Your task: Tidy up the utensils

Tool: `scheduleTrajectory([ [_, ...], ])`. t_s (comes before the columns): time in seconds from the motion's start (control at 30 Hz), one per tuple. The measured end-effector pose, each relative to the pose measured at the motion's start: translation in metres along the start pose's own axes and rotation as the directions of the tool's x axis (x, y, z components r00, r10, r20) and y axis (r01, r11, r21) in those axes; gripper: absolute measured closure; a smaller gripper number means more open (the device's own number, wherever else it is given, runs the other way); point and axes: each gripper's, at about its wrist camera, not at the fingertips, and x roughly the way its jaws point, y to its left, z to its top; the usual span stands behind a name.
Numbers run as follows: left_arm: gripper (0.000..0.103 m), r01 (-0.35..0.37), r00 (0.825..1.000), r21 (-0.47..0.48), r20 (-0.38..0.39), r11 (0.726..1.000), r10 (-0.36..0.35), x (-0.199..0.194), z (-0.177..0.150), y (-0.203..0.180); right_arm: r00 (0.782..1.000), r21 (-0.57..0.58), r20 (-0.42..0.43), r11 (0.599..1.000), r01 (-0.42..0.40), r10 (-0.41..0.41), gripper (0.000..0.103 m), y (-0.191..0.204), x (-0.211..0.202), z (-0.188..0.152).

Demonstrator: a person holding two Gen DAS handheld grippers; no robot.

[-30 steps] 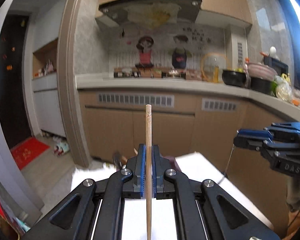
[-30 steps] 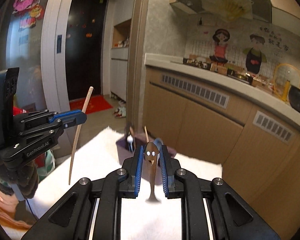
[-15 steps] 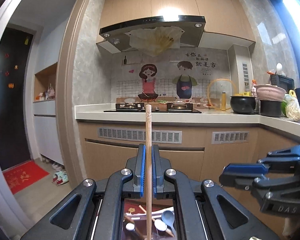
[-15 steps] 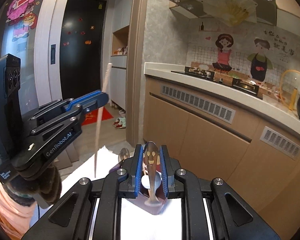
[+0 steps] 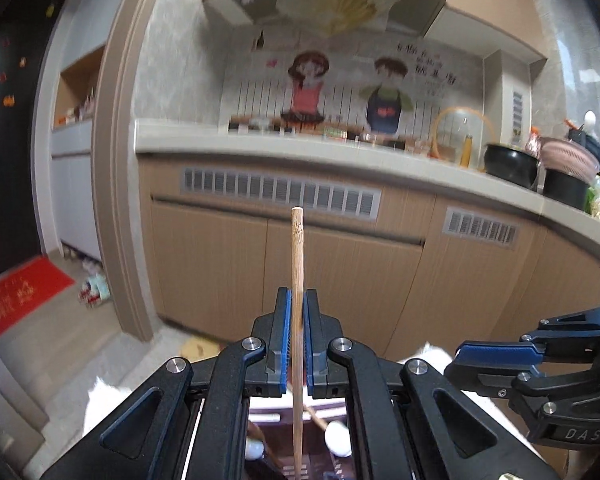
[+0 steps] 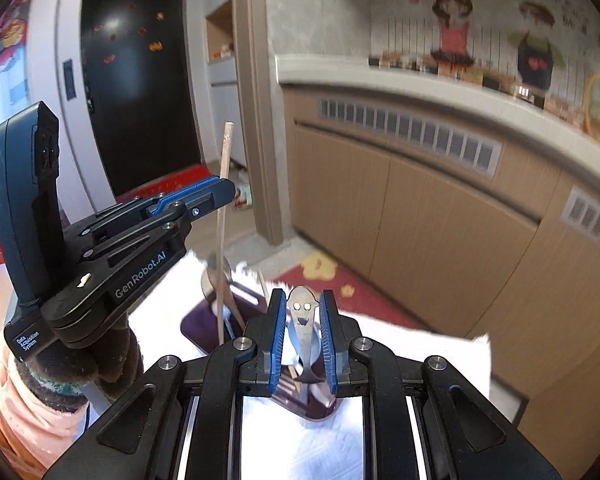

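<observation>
Left tongs (image 5: 295,344) hold chopstick (image 5: 297,280) upright; spoon (image 6: 303,320) handle-end up.

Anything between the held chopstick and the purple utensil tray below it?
Nothing visible blocks it. The chopstick in the left claw hangs upright over the tray; inside are only spoons and another chopstick, with open gaps between them.

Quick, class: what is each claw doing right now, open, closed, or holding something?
Left claw: closed on an upright wooden chopstick.
Right claw: closed on a metal spoon with a smiley-face handle.
</observation>
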Motion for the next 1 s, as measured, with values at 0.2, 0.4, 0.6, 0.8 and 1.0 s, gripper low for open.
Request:
scheduleTrajectory([
  [0.2,0.099,-0.002,0.991,-0.02,-0.134,1.0,-0.001,0.028,-0.042,0.009,0.993,0.071,-0.106,0.997,-0.039,0.046,0.092,-0.013,0.055,-0.02],
  [0.4,0.097,-0.019,0.982,-0.04,-0.188,0.999,0.011,0.028,-0.059,0.02,0.985,0.114,-0.159,0.993,-0.044,0.062,0.092,-0.019,0.086,-0.038],
  [0.6,0.072,-0.05,0.982,-0.085,-0.186,0.995,0.033,-0.003,-0.061,0.03,0.997,0.135,-0.078,0.991,-0.014,0.025,0.083,-0.018,0.066,-0.048],
  [0.8,0.043,-0.094,0.984,-0.12,-0.162,0.988,0.074,-0.053,-0.065,0.029,0.997,0.141,0.043,0.988,0.059,-0.066,0.042,-0.007,0.017,-0.069],
  [1.0,0.008,-0.166,0.982,-0.096,-0.104,0.981,0.156,-0.124,-0.086,0.006,0.984,0.149,0.136,0.984,0.093,-0.113,0.028,0.013,-0.041,-0.101],
])
